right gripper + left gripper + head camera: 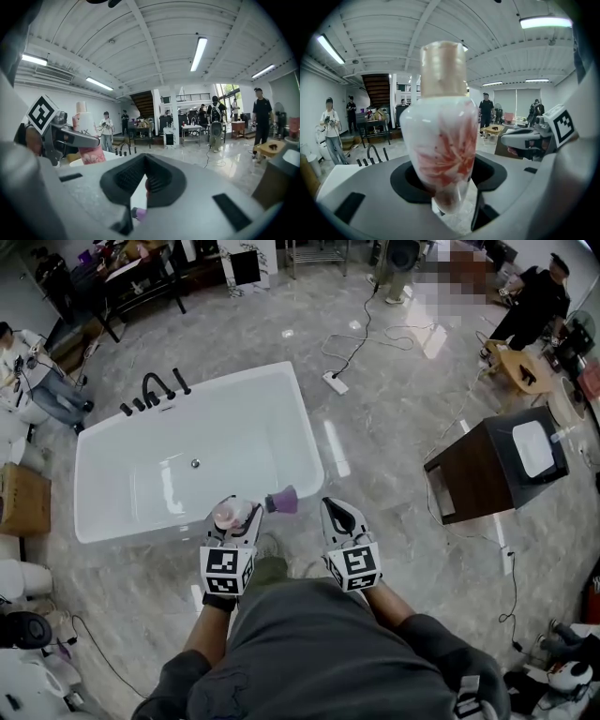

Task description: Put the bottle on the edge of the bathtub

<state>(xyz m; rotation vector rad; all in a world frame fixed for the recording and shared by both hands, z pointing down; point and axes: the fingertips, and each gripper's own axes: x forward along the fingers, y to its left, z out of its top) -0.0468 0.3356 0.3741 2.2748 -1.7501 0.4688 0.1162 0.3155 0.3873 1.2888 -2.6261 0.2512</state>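
My left gripper [232, 518] is shut on a white bottle [228, 513] with a red flower pattern and a pale cap. It holds the bottle upright over the front rim of the white bathtub [310, 432], near the right corner. In the left gripper view the bottle [440, 140] fills the middle, gripped low between the jaws of the left gripper [445, 190]. My right gripper [339, 514] hangs just right of it, shut with nothing in it; in its own view the right gripper [143, 180] has its pads meeting at the tip. A small purple object [284, 500] sits between the two grippers by the tub's corner.
Black faucet fittings [155, 390] stand on the tub's far left rim. A dark wooden cabinet [473, 474] with a white basin stands to the right. A power strip [336, 382] and cables lie on the marble floor behind. A cardboard box [21, 498] is at the left; people sit and stand around the room.
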